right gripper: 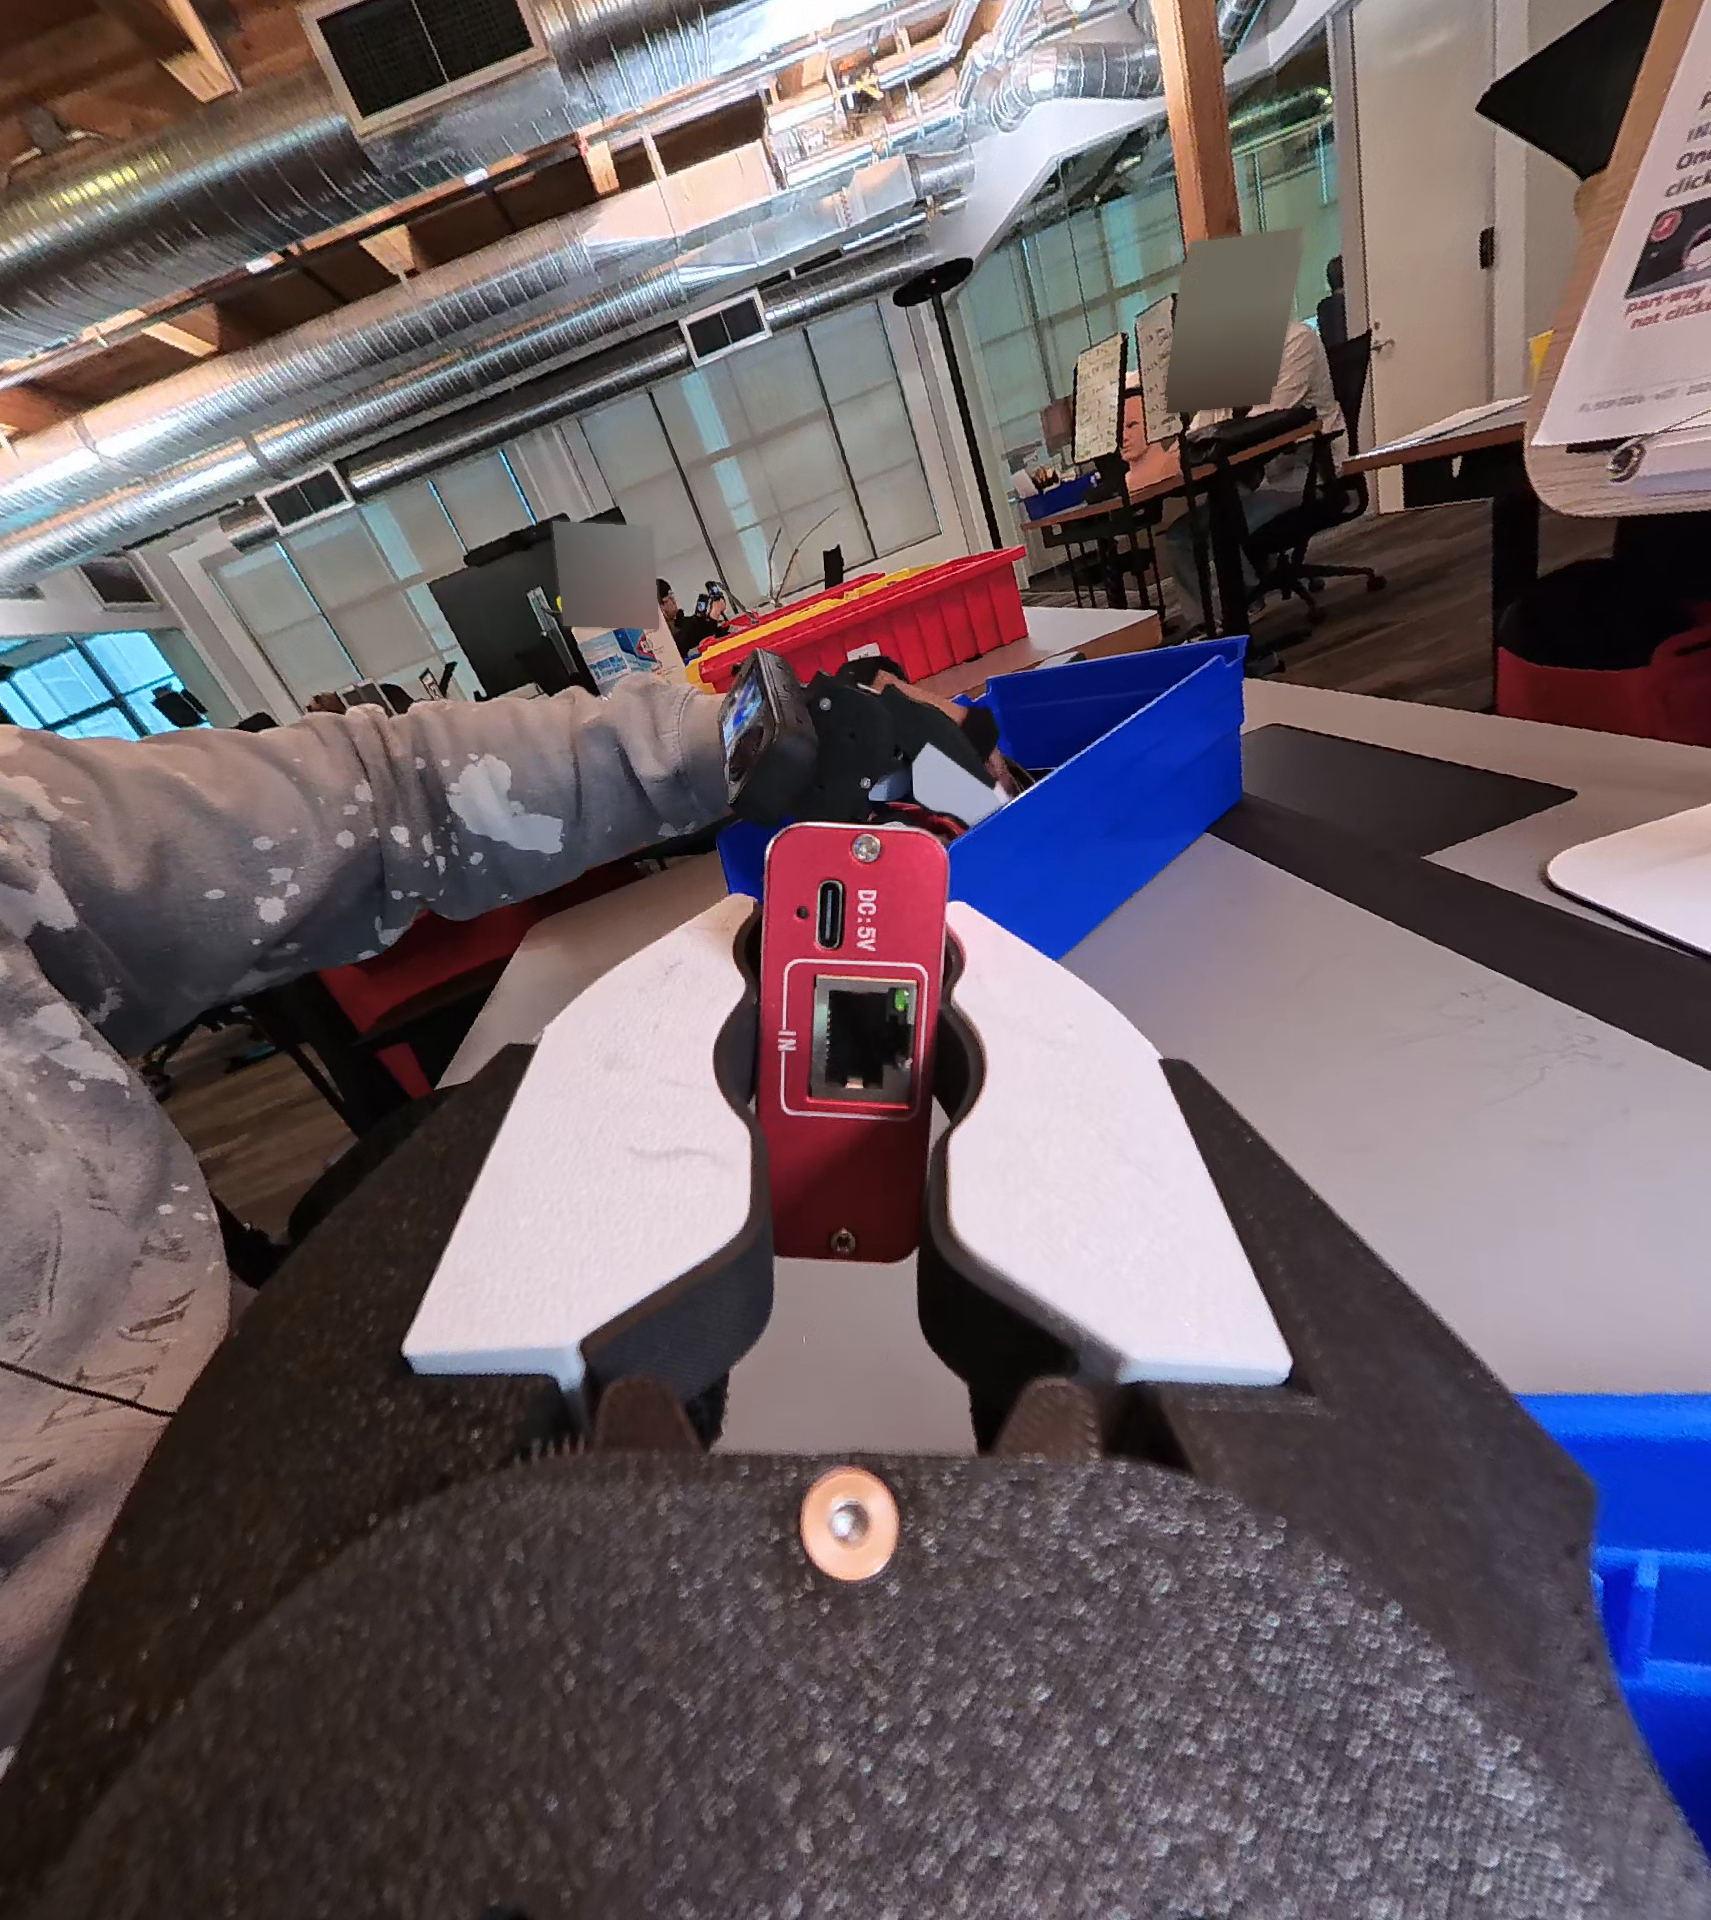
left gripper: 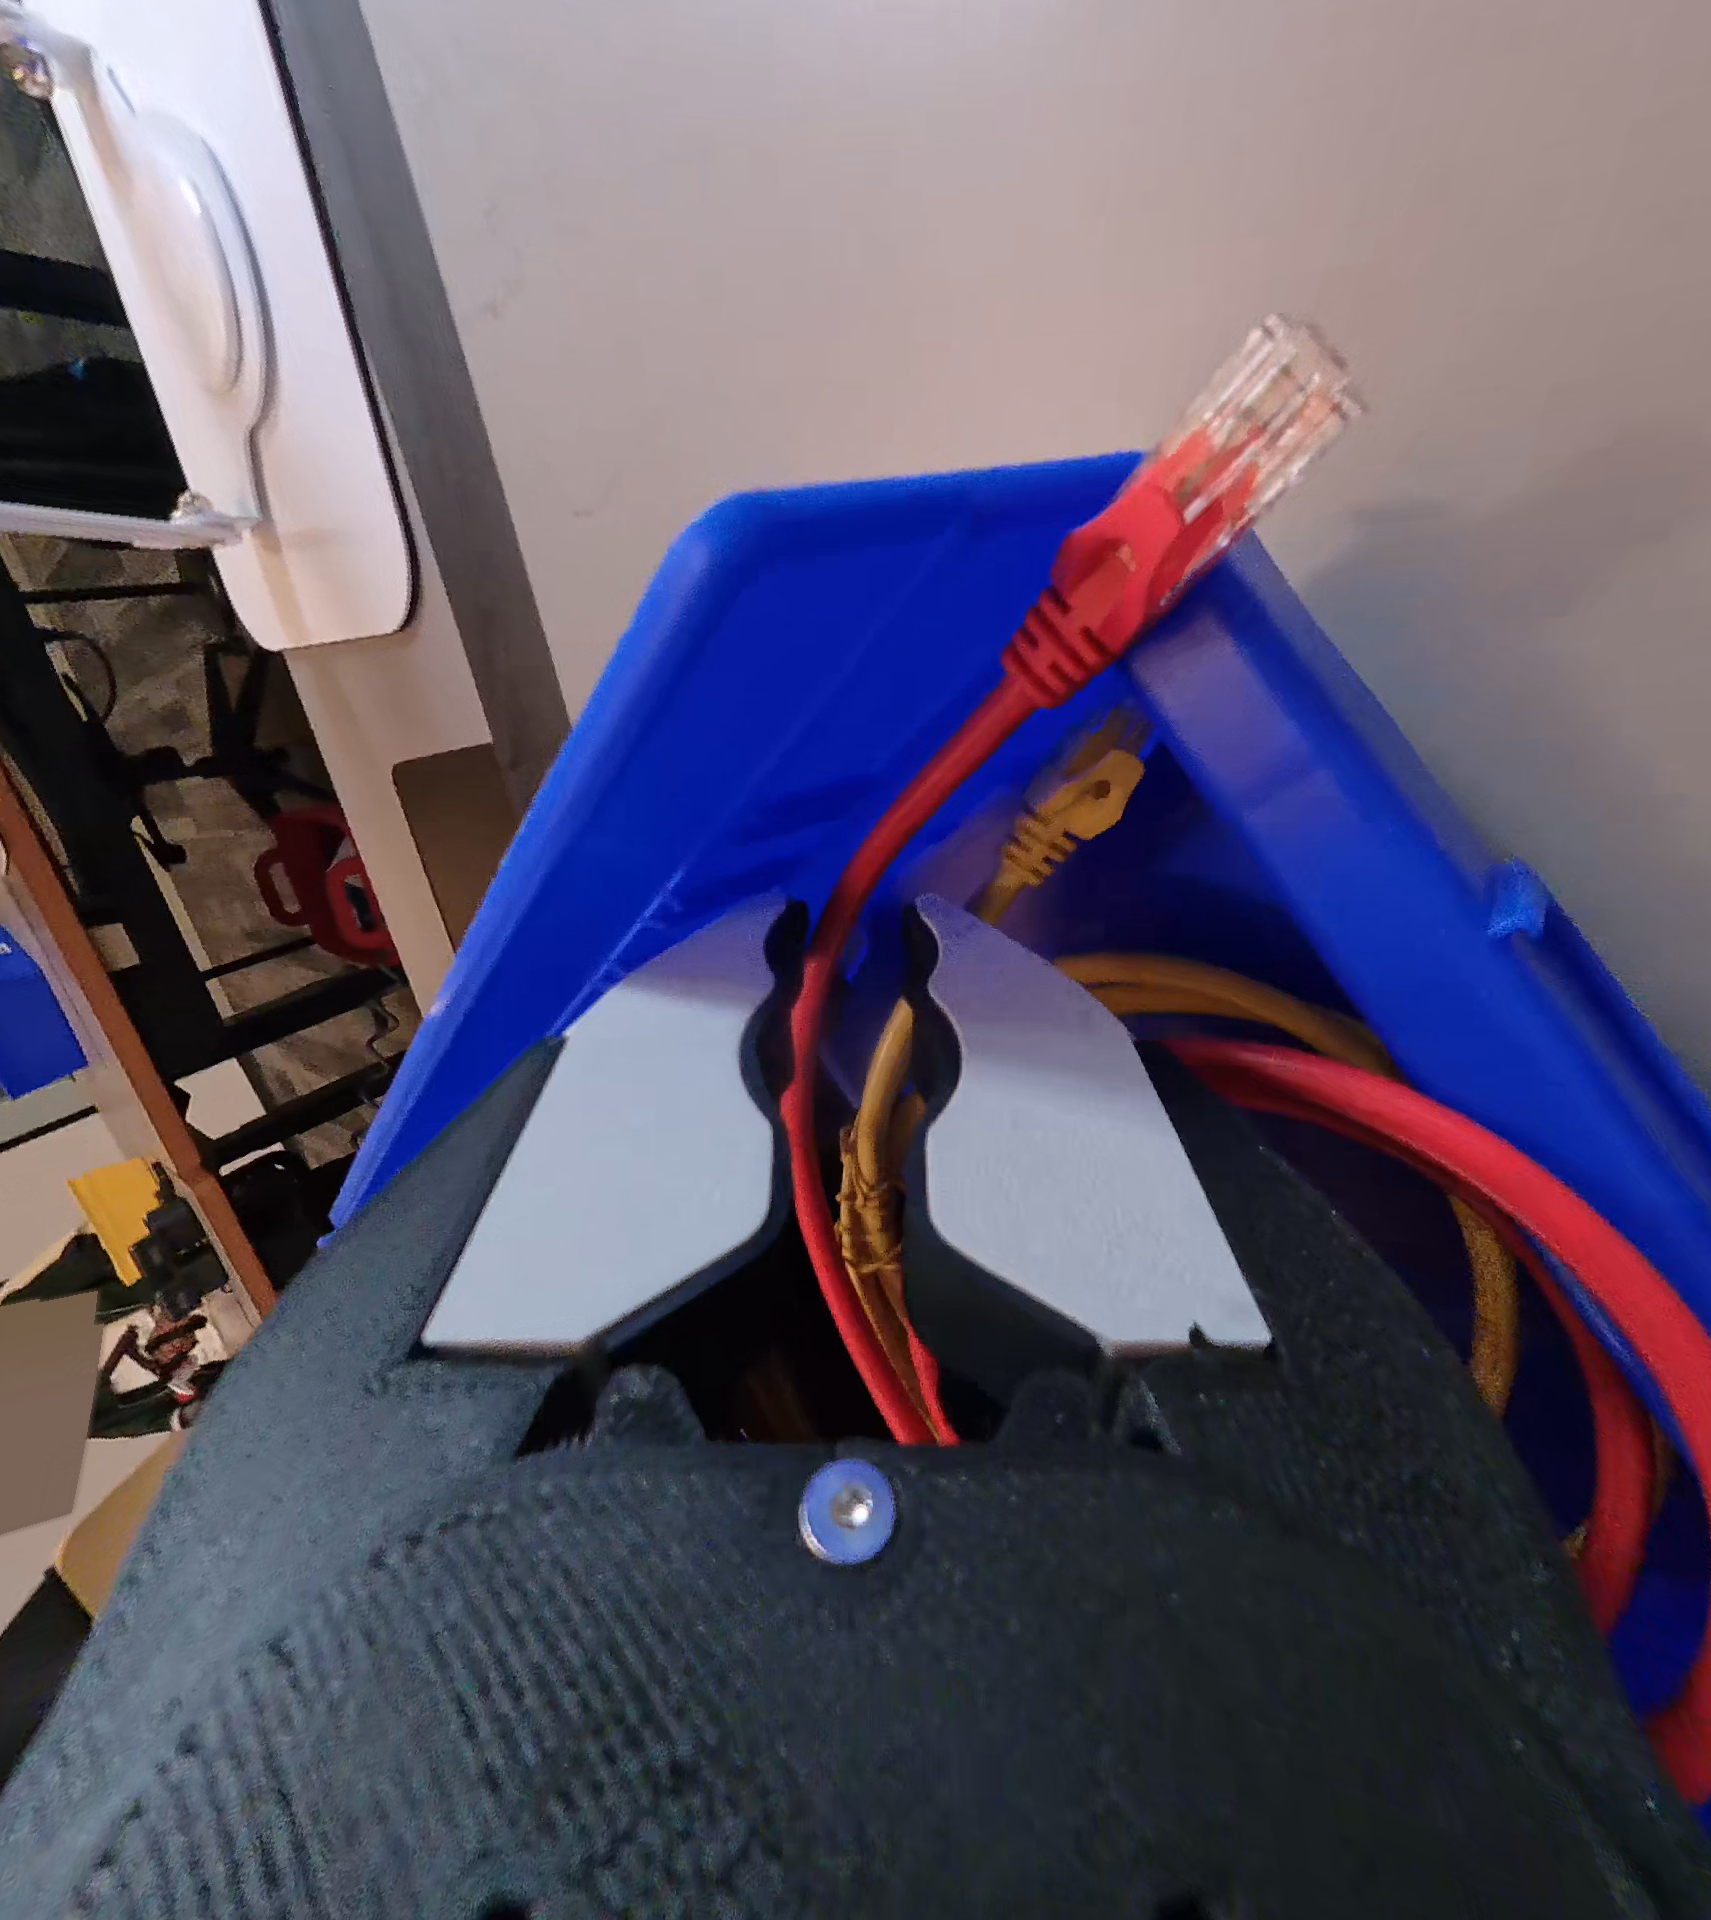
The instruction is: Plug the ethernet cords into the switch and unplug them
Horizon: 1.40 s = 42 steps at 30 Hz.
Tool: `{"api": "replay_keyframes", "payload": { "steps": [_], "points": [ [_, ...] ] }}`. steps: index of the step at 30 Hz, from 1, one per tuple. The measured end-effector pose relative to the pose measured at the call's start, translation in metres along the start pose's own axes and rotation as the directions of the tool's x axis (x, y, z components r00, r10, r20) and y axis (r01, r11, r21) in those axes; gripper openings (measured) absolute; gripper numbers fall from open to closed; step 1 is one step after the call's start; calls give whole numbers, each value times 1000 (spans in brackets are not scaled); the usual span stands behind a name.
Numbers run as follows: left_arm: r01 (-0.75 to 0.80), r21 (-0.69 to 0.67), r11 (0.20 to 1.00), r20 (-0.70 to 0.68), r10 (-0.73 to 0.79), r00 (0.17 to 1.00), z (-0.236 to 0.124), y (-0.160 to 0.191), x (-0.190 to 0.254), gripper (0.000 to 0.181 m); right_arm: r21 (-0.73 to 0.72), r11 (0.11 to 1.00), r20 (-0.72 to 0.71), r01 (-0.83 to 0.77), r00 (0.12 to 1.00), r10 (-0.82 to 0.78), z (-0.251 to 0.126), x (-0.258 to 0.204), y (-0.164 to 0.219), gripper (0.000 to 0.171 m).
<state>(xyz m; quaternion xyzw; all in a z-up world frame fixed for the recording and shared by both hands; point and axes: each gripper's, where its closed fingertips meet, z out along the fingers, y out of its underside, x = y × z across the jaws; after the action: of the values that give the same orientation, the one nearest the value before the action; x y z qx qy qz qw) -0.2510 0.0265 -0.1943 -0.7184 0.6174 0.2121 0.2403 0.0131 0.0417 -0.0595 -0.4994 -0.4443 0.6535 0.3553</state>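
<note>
Left wrist view: bin (left gripper: 622, 748), far and right, holds coiled red and yellow cords.
Table (right gripper: 1350, 1091): bin (right gripper: 1121, 790) sits on it, far side.
Left gripper (left gripper: 856, 935): jaws narrowly parted around the red cord (left gripper: 820, 1039); a firm pinch cannot be told.
Right gripper (right gripper: 849, 1039): clenched on the switch (right gripper: 851, 1174), port facing the camera.
Plug (left gripper: 1235, 447): over the bin's far rim, long axis pointing far-right.
Key relation: the left gripper is nearer the plug; the switch waits well apart, near side.

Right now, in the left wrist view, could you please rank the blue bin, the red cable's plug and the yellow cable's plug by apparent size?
1. blue bin
2. red cable's plug
3. yellow cable's plug, though it lies deeper and partly hidden, so unsure.
</note>
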Motion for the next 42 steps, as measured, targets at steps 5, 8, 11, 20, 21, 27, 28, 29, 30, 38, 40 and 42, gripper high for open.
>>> {"api": "replay_keyframes", "payload": {
  "steps": [5, 8, 11, 20, 21, 27, 28, 29, 30, 38, 40, 42],
  "points": [
    [22, -3, 1000, -41, -22, 999, -18, 0, -4, 9, 11, 1000, 7, -3, 1000, 3, -4, 0, -3, 28],
    [88, -2, 996, -20, -88, 996, -46, 6, -23, 7, 25, 1000, 21, -5, 1000, 4, -5, -2, -6, 28],
    [162, 23, 986, 13, -163, 987, -82, 8, -45, 6, 37, 999, 38, -3, 999, 2, -5, -6, -10, 28],
    [427, 352, 833, -93, -423, 901, -189, -48, -84, 6, 61, 998, 77, 25, 997, -30, -4, -23, -21, 28],
    [458, 381, 803, -171, -425, 889, -190, -64, -73, 6, 62, 998, 85, 28, 996, -33, -4, -25, -22, 28],
    [573, 356, 738, -585, -303, 753, -127, -164, 49, 6, 32, 999, 190, 42, 981, -47, -5, -42, -17, 28],
    [583, 348, 734, -620, -286, 731, -111, -177, 67, 6, 19, 999, 209, 44, 977, -47, -6, -45, -14, 28],
    [592, 342, 729, -641, -279, 714, -97, -188, 81, 6, 8, 999, 224, 46, 974, -47, -7, -47, -11, 28],
    [603, 340, 721, -654, -280, 703, -83, -198, 92, 6, 0, 999, 236, 45, 971, -44, -8, -48, -10, 28],
    [627, 385, 677, -647, -286, 706, -31, -247, 111, 7, -4, 1000, 274, 9, 962, -8, -21, -43, -7, 28],
    [604, 400, 689, -611, -291, 736, -27, -251, 110, 8, -1, 1000, 269, 2, 963, -1, -24, -40, -7, 28],
    [571, 430, 699, -565, -285, 774, -27, -255, 108, 14, 4, 1000, 257, 1, 966, -2, -27, -36, -8, 28]
  ]
}}
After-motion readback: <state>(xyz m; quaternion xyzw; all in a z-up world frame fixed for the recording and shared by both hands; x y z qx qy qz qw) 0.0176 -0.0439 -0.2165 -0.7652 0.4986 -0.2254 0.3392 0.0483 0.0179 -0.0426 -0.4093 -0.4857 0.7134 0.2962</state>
